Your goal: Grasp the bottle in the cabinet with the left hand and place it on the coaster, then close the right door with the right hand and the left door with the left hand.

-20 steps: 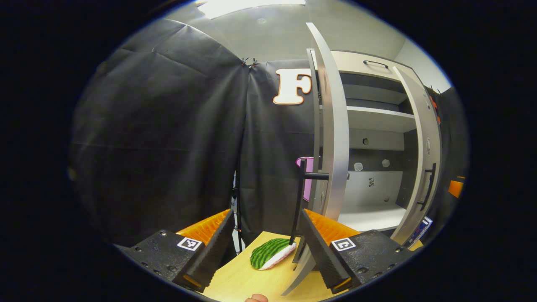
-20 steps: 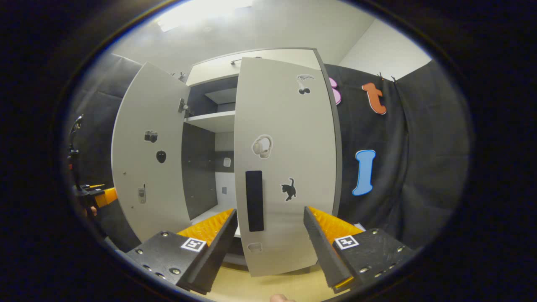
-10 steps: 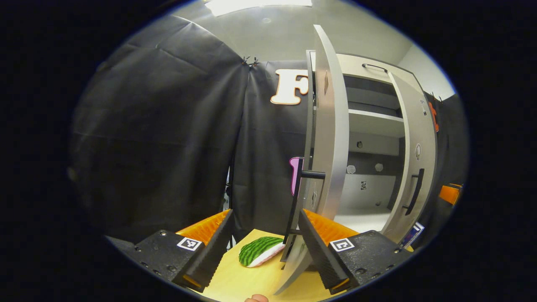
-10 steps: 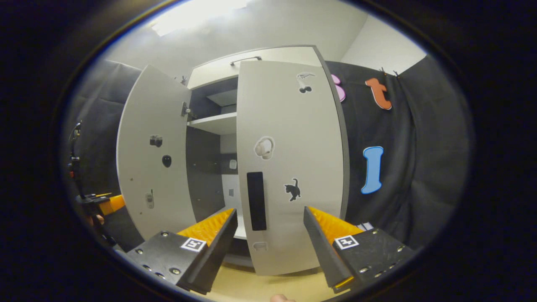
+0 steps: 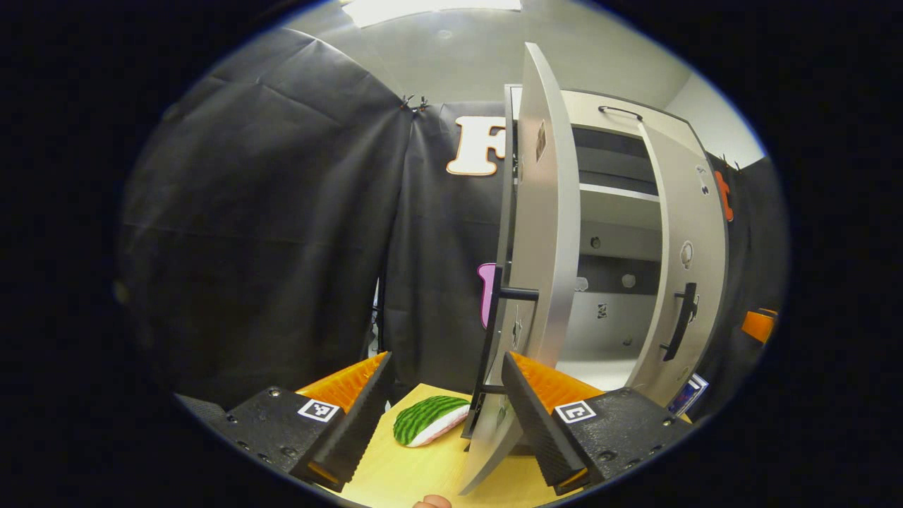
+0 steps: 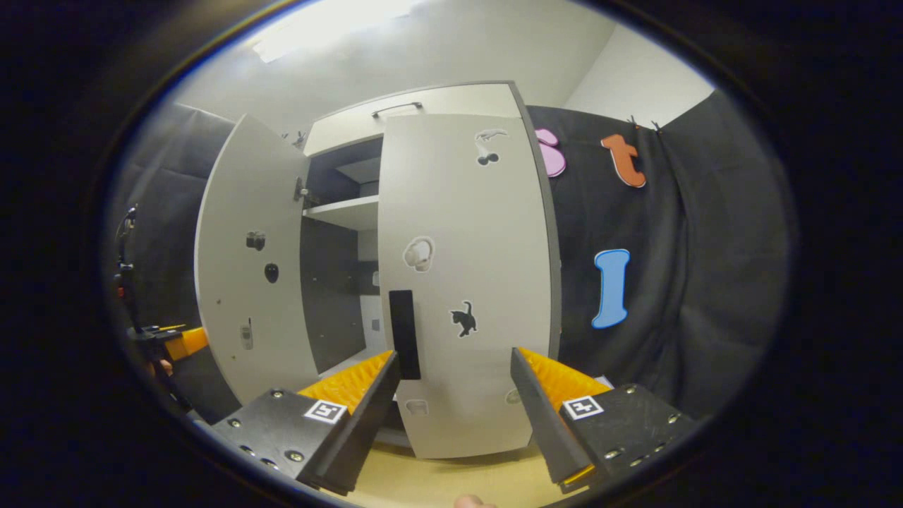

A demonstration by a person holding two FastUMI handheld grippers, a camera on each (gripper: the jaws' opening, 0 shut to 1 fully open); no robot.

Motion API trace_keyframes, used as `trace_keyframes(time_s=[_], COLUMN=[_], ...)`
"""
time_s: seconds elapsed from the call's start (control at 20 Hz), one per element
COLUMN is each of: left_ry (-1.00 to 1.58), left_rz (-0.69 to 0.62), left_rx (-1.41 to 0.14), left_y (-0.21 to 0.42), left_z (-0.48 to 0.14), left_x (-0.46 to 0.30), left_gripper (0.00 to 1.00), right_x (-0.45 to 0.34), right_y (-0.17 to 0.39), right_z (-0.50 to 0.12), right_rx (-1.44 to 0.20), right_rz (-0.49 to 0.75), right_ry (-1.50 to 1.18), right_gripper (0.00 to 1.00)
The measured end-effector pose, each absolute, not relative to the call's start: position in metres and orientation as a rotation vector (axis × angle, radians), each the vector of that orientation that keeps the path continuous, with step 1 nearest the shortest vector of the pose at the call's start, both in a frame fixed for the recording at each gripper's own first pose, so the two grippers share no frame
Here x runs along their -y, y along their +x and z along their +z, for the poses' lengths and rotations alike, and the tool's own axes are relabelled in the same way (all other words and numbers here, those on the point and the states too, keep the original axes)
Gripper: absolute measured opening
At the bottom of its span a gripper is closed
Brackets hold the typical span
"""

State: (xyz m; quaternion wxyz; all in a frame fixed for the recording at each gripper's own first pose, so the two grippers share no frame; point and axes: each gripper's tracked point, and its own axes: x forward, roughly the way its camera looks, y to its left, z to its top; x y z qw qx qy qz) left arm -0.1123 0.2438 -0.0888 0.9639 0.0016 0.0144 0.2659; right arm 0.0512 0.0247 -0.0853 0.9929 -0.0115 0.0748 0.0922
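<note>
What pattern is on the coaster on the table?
Green watermelon-rind stripes with a pale edge, clearest in the left gripper view: coaster.

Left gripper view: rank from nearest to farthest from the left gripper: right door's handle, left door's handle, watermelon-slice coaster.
1. left door's handle, by the right finger of the left gripper.
2. watermelon-slice coaster, on the table ahead.
3. right door's handle, far right.

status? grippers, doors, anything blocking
Both grippers open, left gripper, right gripper. Right door nearly shut; left door wide open. Watermelon coaster bare, nothing blocking.
</note>
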Motion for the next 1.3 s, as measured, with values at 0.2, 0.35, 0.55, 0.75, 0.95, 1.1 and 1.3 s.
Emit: trace_keyframes(time_s=[0.2,0.35,0.55,0.75,0.95,1.1,1.3], left_ry=[-0.031,-0.056,-0.032,-0.042,-0.045,-0.057,-0.048], left_rz=[0.519,0.495,0.457,0.412,0.362,0.335,0.31], left_rx=[-0.029,-0.029,-0.041,-0.04,-0.04,-0.043,-0.053], left_y=[-0.108,-0.099,-0.093,-0.083,-0.067,-0.054,-0.038], left_z=[-0.09,-0.094,-0.094,-0.095,-0.099,-0.103,-0.106], left_x=[-0.232,-0.215,-0.206,-0.192,-0.176,-0.169,-0.162], left_gripper=[0.91,0.9,0.95,0.95,0.91,0.95,0.95], right_x=[-0.016,-0.012,-0.005,0.003,0.012,0.023,0.038], right_y=[0.048,0.045,0.042,0.041,0.041,0.04,0.039], right_z=[-0.083,-0.084,-0.081,-0.081,-0.078,-0.077,-0.076], right_rx=[-0.149,-0.152,-0.148,-0.15,-0.147,-0.141,-0.136], right_rz=[0.175,0.169,0.158,0.141,0.121,0.097,0.063], right_ry=[-0.009,-0.001,0.008,0.025,0.027,0.011,-0.002], right_gripper=[0.95,0.96,0.95,0.95,0.95,0.96,0.96])
